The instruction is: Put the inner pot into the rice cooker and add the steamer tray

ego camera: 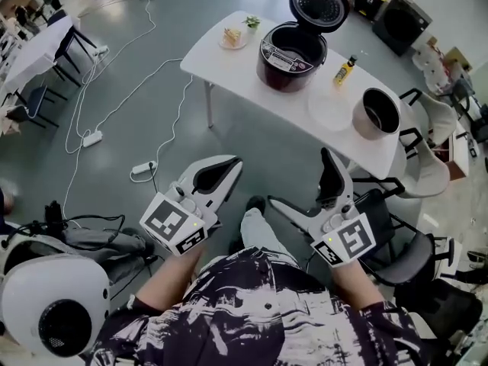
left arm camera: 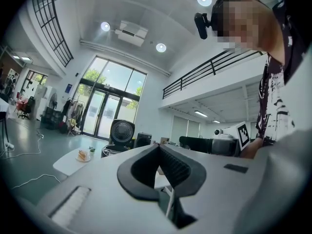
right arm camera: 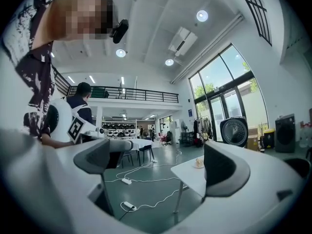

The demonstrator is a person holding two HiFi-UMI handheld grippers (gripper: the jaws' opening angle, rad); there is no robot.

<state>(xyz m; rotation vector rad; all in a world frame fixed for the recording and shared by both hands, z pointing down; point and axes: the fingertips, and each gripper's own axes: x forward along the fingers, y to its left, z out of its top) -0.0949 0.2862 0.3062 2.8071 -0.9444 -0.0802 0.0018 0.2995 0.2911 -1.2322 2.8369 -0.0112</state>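
The inner pot (ego camera: 376, 113) stands upright on the right end of the white table (ego camera: 229, 63), outside the rice cooker (ego camera: 292, 54). Its inside looks dark and I see nothing in it. Just beside it on the left lies a white round tray (ego camera: 329, 110), flat on the table top; I cannot tell if the two touch. The rice cooker stands near the middle of the table with its lid (ego camera: 319, 3) raised, and its hollow shows only dark walls. Between the cooker and the pot stands a small yellow bottle (ego camera: 345, 71). At the far left end there is a plate with a piece of cake (ego camera: 232, 36) and a little plant (ego camera: 252, 23).

Both grippers are well apart from the table, held low in front of the person's body. The left gripper (ego camera: 235, 165) (left arm camera: 157, 147) has its jaws pressed together with nothing between them. The right gripper (ego camera: 299, 178) (right arm camera: 161, 165) has its jaws spread wide and holds nothing; only floor and table show between them. The forearms come out from a patterned shirt (ego camera: 267, 311), and both grippers point toward the table.
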